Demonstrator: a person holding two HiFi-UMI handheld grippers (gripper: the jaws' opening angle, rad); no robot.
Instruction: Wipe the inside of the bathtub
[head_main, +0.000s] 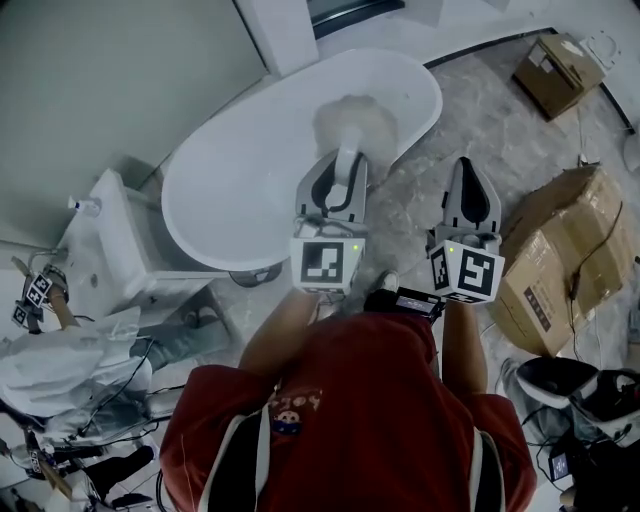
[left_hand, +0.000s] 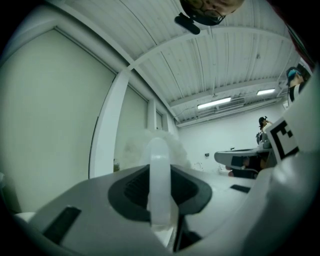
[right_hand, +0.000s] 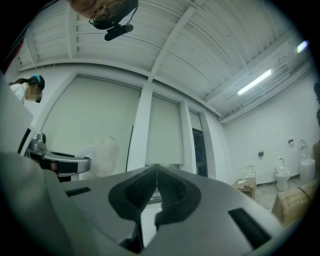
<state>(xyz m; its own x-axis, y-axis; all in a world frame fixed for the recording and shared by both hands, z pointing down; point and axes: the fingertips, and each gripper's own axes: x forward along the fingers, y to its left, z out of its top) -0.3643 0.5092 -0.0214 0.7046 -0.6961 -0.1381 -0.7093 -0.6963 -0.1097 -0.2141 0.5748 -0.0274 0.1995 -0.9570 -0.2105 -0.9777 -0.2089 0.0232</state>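
A fluffy duster (head_main: 355, 125) is clamped in the left tool (head_main: 340, 172) over the bathtub (head_main: 235, 195) — the right tool (head_main: 469, 168) is clenched, empty.

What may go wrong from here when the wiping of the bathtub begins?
The left hand-held gripper pinches only the thin, smooth handle of the fluffy brush. Pressing on the bathtub might twist it loose. Cables lie on the floor near the person, so a step to that side may catch them.
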